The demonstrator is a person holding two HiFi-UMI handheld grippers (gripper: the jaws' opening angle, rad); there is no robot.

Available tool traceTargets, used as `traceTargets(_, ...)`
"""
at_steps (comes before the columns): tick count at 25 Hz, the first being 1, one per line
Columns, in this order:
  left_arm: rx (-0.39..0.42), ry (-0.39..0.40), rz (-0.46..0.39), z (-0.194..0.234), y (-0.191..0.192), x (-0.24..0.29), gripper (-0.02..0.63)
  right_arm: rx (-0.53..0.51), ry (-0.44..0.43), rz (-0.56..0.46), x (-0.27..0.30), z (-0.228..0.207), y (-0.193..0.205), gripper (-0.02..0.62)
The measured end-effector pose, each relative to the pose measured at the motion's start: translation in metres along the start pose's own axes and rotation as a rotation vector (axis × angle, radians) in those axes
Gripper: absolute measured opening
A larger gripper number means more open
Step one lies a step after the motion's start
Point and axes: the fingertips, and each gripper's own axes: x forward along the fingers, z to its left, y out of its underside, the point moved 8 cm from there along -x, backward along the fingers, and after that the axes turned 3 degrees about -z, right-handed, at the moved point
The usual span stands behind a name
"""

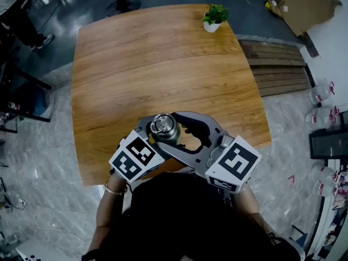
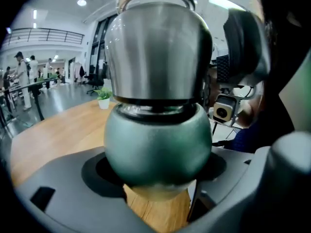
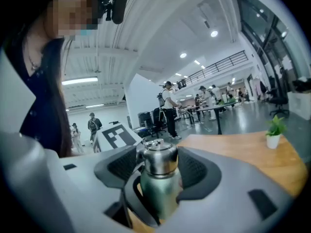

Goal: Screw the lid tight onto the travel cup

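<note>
A green travel cup with a steel lid on top is held upright over the front edge of the wooden table. My left gripper is shut on the cup's rounded green body, just under the lid. In the head view the lid shows from above between both grippers. My right gripper comes in from the right. Its dark pads sit on either side of the steel lid and close on it. The green body hangs below the pads.
A small potted plant stands at the table's far right corner. Wooden slats and cardboard lie on the floor to the right, with plastic bottles beyond. People stand far off in the hall.
</note>
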Motion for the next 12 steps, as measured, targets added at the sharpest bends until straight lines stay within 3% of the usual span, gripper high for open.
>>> traceTargets(4, 0.096, 0.145, 0.005, -0.007, 0.004, -0.005, 0.402, -0.006, -0.068, 0.021, -0.003, 0.002, 0.001, 0.253)
traceTargets(6, 0.132, 0.177, 0.017, -0.010, 0.004, -0.005, 0.402, -0.015, -0.069, 0.020, -0.001, 0.003, 0.001, 0.252)
traceTargets(9, 0.093, 0.119, 0.023, -0.007, 0.003, -0.004, 0.402, -0.039, -0.002, 0.014, 0.002, 0.003, 0.000, 0.251)
traceTargets(12, 0.044, -0.025, 0.053, 0.001, 0.002, -0.001, 0.402, -0.075, 0.120, 0.009, 0.007, 0.003, 0.001, 0.250)
